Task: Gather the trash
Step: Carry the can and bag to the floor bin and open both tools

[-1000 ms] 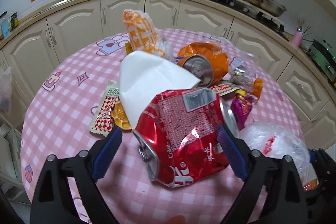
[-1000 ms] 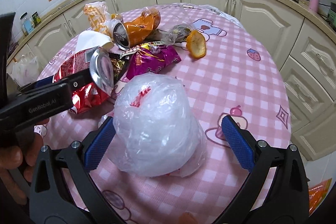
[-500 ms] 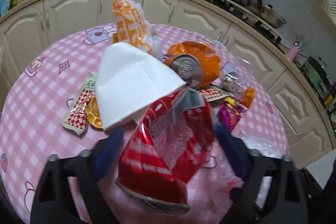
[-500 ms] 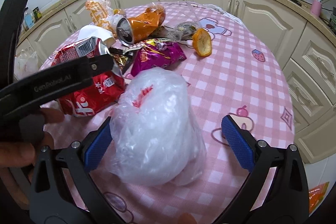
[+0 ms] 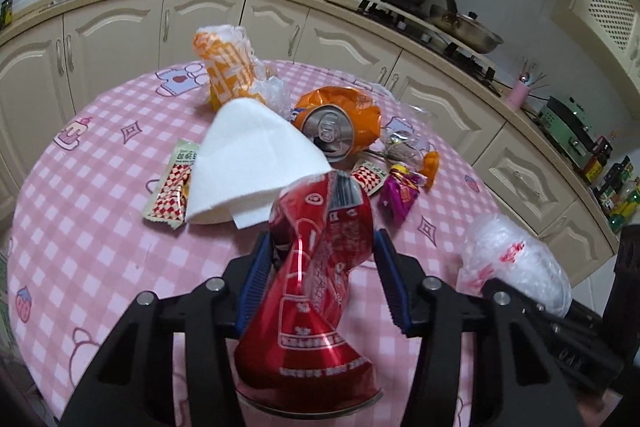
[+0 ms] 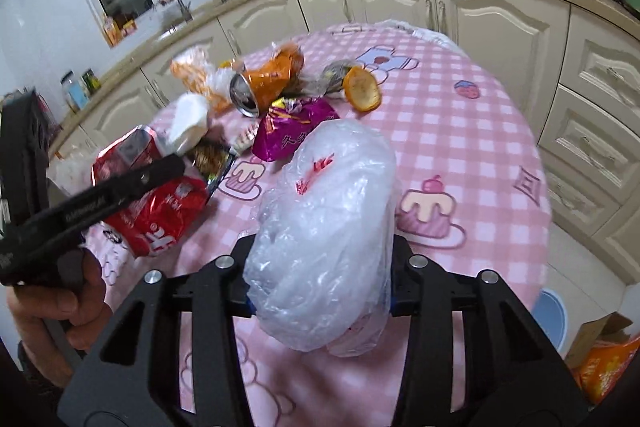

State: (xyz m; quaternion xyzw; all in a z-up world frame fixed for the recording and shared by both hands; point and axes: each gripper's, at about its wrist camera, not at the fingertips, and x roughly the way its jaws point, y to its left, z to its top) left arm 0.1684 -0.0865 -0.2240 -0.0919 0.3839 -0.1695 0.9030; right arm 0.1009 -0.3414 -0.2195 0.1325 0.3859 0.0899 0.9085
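Trash covers a round table w/ pink checked cloth. Left gripper has a crushed red can between its blue pads; jaws closing, both pads pressed against the can's dented sides, can tilted w/ its rim toward the camera, lifted off the cloth. Right gripper has a crumpled clear plastic bag between its fingers; jaws closing, bag bulging out above & below the pads, which it mostly hides.

Rest of the litter sits farther back, near the table's middle: white napkin just behind the red can, orange can on its side w/ top facing the left cam, orange-checked wrapper, red-white sachet, purple snack bag, orange peel. A hand grips the left tool's handle, seen from the right wrist cam.
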